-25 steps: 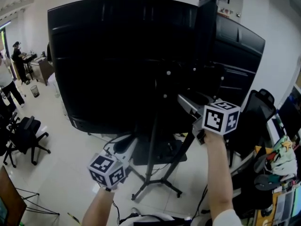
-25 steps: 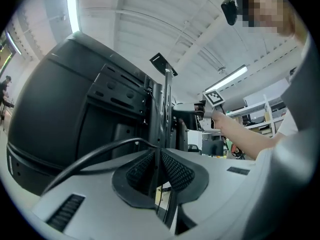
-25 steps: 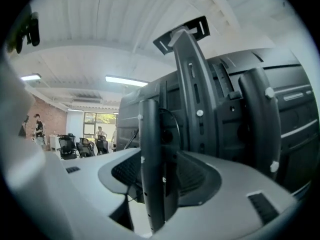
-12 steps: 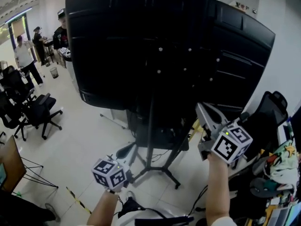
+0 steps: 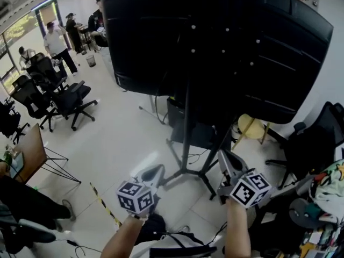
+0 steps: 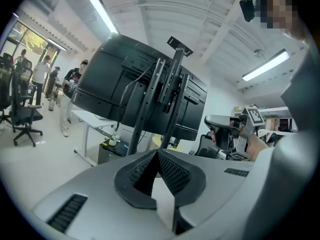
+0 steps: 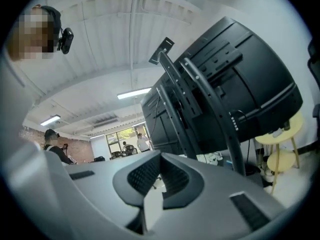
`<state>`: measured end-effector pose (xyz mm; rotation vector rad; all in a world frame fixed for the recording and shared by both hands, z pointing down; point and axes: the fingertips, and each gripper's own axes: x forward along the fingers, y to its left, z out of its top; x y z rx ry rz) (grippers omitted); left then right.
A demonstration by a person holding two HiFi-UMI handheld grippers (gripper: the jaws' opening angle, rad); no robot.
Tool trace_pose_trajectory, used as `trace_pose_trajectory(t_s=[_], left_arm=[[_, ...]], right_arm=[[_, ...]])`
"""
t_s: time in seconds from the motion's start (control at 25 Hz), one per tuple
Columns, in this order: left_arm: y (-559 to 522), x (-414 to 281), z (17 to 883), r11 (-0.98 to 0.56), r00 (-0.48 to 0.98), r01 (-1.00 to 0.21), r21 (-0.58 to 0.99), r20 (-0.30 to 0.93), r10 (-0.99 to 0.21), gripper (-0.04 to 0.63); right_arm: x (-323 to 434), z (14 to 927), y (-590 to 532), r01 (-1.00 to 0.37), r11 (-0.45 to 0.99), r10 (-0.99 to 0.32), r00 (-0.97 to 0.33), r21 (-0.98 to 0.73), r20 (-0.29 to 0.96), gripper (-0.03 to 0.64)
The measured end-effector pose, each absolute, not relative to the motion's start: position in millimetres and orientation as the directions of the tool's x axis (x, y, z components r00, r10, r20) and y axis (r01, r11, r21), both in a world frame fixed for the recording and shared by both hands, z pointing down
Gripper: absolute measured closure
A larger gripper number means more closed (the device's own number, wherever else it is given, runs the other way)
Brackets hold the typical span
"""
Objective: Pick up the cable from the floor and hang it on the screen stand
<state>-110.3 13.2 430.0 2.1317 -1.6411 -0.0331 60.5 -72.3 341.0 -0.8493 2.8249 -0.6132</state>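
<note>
The screen stand (image 5: 186, 123) carries big black screens (image 5: 226, 42) and rests on splayed legs on the pale floor. My left gripper (image 5: 155, 172) is low, left of the stand's base. It is shut with nothing in it, and its pads (image 6: 170, 170) meet. My right gripper (image 5: 224, 157) is right of the base, also shut and empty. A thin cable (image 6: 131, 85) loops down the back of the screens beside the stand's pole (image 6: 145, 103). Thin dark cables (image 5: 201, 156) lie on the floor at the base. I cannot tell which is the task's cable.
Black office chairs (image 5: 69, 98) and several people (image 5: 55, 41) are at the far left. A yellow stool (image 5: 253, 128) stands behind the stand, and a black chair (image 5: 310, 144) is at the right. Striped tape (image 5: 105, 206) runs across the floor near a wooden table (image 5: 33, 150).
Both grippers have come down from the screens' height to near the stand's base. The right gripper's jaws went from open to shut, and the left gripper's jaws closed too.
</note>
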Motion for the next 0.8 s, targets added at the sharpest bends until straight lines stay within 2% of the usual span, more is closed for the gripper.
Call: trace_pose_trajectory(t_s=[0.16,0.28,0.8], left_arm=[[40.2,-110.0,438.8,-0.168,0.276,-0.918,0.359,0.275,-0.921,0.594],[51.0,-114.4,442.8,-0.174,0.284,-0.916,0.361,0.281,-0.917,0.594],[67.4,-120.9,441.7,-0.257,0.369,-0.885,0.388,0.251,-0.895,0.594]], right_arm=[[57.2,385.8,-40.0,-0.509,0.725,-0.550,-0.833,-0.465,0.054,0.612],[48.5,400.1,-19.3,-0.545,0.714,-0.564,-0.820,-0.439,0.100,0.612],[33.3,405.5,30.6,-0.654,0.647,-0.646,-0.743,-0.392,0.174,0.612]])
